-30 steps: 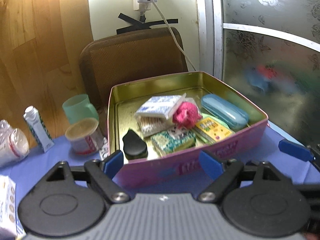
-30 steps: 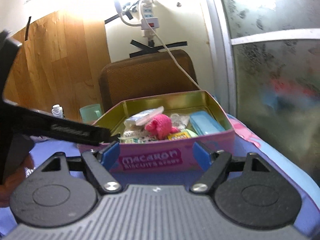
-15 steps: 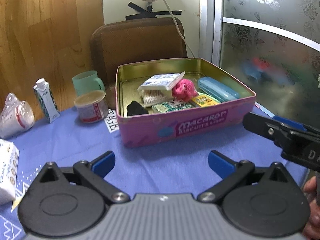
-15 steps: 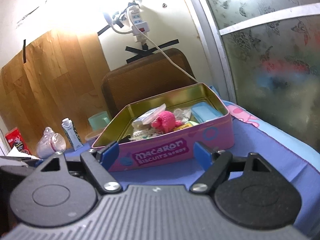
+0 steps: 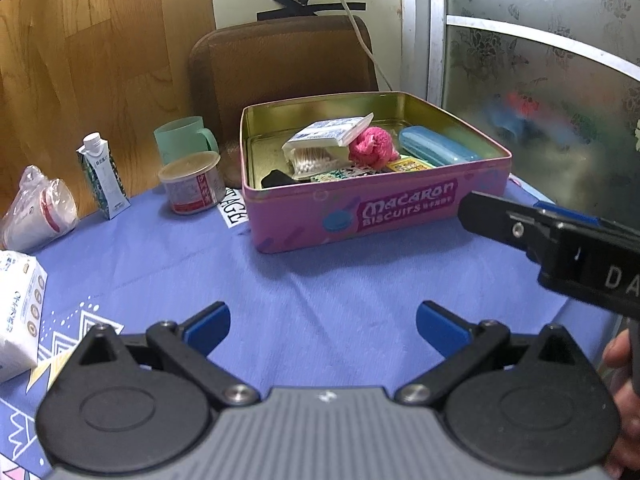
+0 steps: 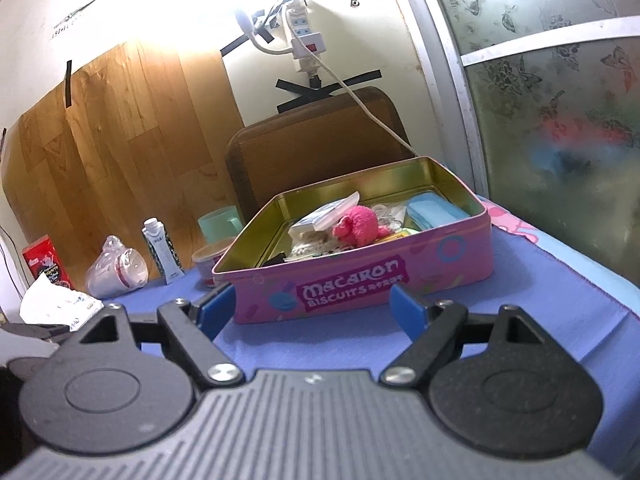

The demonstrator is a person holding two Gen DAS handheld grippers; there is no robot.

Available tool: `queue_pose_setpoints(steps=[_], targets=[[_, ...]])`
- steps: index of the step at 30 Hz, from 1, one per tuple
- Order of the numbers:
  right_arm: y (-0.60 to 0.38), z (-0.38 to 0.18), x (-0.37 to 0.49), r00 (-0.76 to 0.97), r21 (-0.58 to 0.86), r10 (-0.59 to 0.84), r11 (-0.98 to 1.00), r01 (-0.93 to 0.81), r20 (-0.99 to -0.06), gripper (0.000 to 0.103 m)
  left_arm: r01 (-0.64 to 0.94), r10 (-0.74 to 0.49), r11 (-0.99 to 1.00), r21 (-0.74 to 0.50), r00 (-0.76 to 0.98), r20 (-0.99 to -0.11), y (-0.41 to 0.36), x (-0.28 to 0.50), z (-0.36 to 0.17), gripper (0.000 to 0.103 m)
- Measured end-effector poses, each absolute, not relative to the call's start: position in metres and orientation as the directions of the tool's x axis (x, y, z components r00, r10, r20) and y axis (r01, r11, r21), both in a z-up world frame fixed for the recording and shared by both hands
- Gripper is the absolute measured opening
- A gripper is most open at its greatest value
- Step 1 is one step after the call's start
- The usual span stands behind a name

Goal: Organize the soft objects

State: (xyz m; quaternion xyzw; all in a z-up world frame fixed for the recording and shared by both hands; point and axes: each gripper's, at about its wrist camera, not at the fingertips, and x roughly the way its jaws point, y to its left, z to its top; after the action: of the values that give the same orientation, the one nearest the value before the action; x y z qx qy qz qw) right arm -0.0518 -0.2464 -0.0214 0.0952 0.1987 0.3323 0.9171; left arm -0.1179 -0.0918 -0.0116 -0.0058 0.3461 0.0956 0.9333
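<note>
Both grippers empty over the blue-clothed counter.

I see a brown chair (image 5: 280,64) behind the counter (image 5: 320,280); my left gripper (image 5: 322,326) and right gripper (image 6: 310,304) hover spread wide, near the pink tin (image 5: 376,212) holding the pink soft toy (image 5: 372,148).

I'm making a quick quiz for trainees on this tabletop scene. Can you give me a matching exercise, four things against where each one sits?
Things:
1. pink soft toy
2. green cup
3. tissue pack
4. blue case

Places:
A. at the table's left edge
B. inside the tin, along its right wall
C. outside the tin, to its left, behind the round tub
D. inside the tin, near the middle

Pairs: 1-D, 2-C, 3-A, 4-B
</note>
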Motion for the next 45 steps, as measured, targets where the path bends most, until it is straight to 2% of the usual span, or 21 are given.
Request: queue_pose_setpoints(steps=[17,20,28,34,45], targets=[[-0.248,-0.021,-0.052,0.693,0.331,0.658,0.751,-0.572,-0.296,0.088,-0.298,0.321,0.945,0.138,0.749,-0.579,-0.087,-0.120,-0.007,0.103],[-0.250,-0.020,-0.053,0.694,0.338,0.659,0.749,-0.570,-0.290,0.091,-0.321,0.360,0.932,0.171,0.749,-0.556,-0.088,-0.121,-0.004,0.103],[-0.250,-0.018,-0.056,0.701,0.343,0.656,0.750,-0.565,-0.279,0.092,-0.373,0.409,0.910,0.179,0.742,-0.532,-0.085,-0.124,-0.001,0.103],[-0.252,-0.017,-0.057,0.707,0.351,0.653,0.751,-0.558,-0.272,0.092,-0.403,0.445,0.893,0.201,0.724,-0.528,-0.083,-0.125,-0.002,0.103],[-0.251,-0.015,-0.058,0.710,0.352,0.651,0.753,-0.557,-0.270,0.092,-0.397,0.421,0.901,0.174,0.706,-0.570,-0.078,-0.125,-0.005,0.103]])
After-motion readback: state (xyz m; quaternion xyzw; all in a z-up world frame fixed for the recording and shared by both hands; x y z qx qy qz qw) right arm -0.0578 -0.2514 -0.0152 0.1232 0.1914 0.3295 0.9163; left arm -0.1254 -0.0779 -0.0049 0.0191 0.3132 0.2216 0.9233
